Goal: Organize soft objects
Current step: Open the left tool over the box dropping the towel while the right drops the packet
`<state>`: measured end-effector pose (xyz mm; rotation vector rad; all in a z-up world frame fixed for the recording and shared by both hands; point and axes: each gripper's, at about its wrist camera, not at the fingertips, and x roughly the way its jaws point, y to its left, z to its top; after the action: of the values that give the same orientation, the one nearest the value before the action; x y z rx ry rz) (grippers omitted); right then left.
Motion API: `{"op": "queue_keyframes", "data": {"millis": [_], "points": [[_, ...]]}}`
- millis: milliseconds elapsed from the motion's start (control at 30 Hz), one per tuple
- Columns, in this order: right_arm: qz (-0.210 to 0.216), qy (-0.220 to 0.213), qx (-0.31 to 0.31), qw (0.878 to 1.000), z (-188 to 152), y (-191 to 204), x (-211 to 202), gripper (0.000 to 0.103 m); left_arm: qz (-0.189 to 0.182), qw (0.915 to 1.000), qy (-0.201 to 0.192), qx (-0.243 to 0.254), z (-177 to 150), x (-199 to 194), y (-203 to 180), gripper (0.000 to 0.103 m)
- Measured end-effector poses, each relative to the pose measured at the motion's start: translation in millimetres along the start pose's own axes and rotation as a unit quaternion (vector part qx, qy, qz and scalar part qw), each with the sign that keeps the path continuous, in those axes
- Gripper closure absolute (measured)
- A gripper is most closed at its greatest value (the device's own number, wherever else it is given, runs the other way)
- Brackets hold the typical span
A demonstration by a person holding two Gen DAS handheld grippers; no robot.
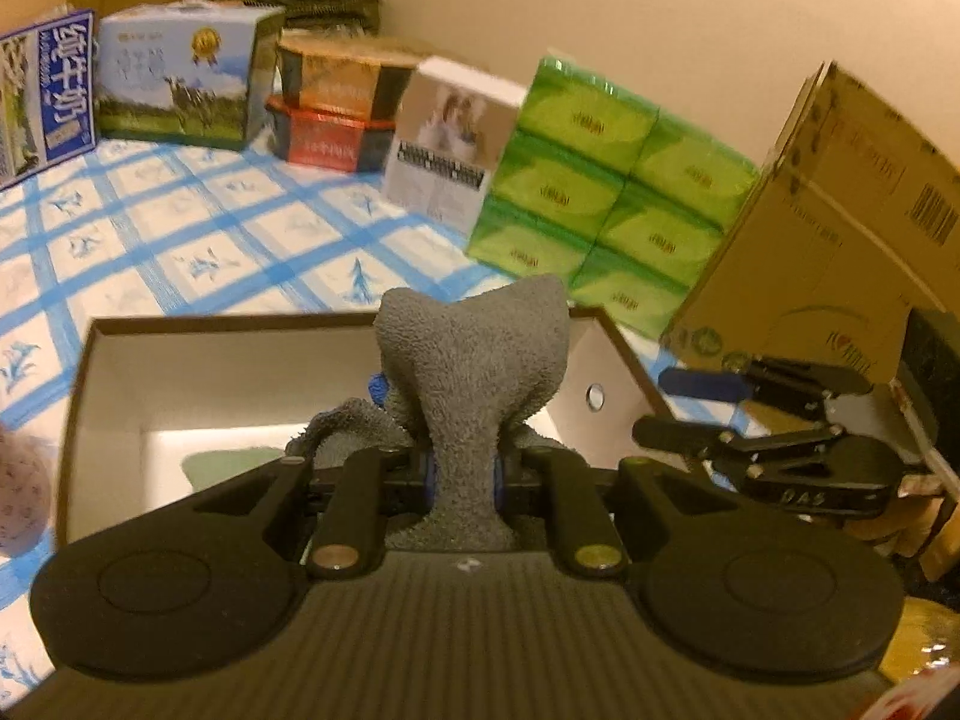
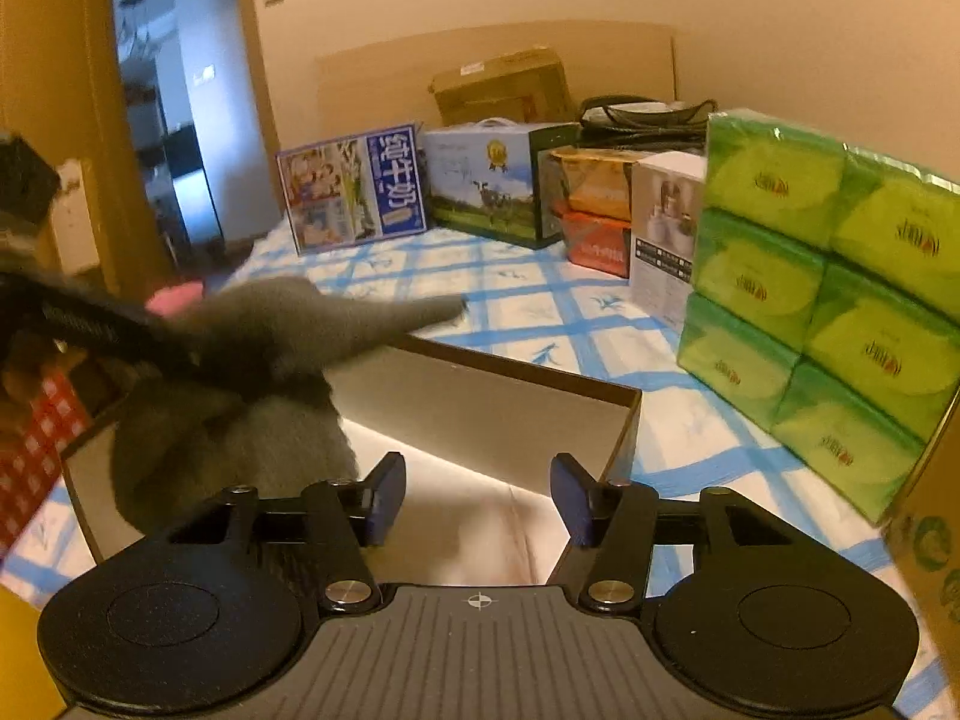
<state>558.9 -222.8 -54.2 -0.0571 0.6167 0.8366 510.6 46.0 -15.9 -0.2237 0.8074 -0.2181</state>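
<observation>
Grey towel [image 1: 474, 372] pinched in left claw [image 1: 462, 474] over box [image 1: 108, 372]; right claw [image 2: 474, 501] wide, empty.

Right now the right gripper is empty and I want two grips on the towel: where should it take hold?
Probably the free flap of the towel that sticks out sideways over the box, coming from the right, jaws across its thin edge. The left gripper already pinches the towel's bunched middle, so that flap is the loose, flat part nearest the open right gripper.
</observation>
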Motion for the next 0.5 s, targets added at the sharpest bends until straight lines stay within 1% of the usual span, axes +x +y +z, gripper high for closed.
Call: {"op": "queue_keyframes", "data": {"millis": [33,133,167,200,233,267,400,500], "points": [[-0.001,0.001,0.004,1.000,-0.8,-2.0,-0.2,0.050,0.000,1.0000,0.005,0.001,-0.8,4.8,-0.4,0.087],[0.004,0.002,0.013,1.000,-4.7,-4.9,-4.3,0.050,0.005,0.9999,0.015,0.004,-2.3,13.3,-1.9,0.082],[0.006,0.003,0.016,1.000,-5.9,-5.1,-5.6,0.050,0.009,0.9998,0.017,0.004,-2.1,14.9,-2.3,0.073],[0.008,0.004,0.018,1.000,-7.2,-5.4,-7.3,0.050,0.012,0.9998,0.018,0.005,-1.9,15.9,-2.9,0.059],[0.008,0.006,0.018,1.000,-8.2,-5.1,-9.3,0.050,0.016,0.9997,0.017,0.006,-1.8,15.5,-3.2,0.053],[0.004,0.007,0.017,1.000,-8.9,-4.8,-10.5,0.050,0.019,0.9997,0.012,0.009,-1.7,13.5,-3.8,0.050],[-0.008,0.004,0.024,1.000,-14.1,-4.9,-22.6,0.050,0.027,0.9993,0.002,0.026,-2.6,0.7,-5.3,0.050],[-0.017,-0.004,0.041,0.999,-18.5,-6.2,-37.2,0.050,0.037,0.9986,-0.003,0.036,-5.9,-13.2,-3.6,0.050]]}}
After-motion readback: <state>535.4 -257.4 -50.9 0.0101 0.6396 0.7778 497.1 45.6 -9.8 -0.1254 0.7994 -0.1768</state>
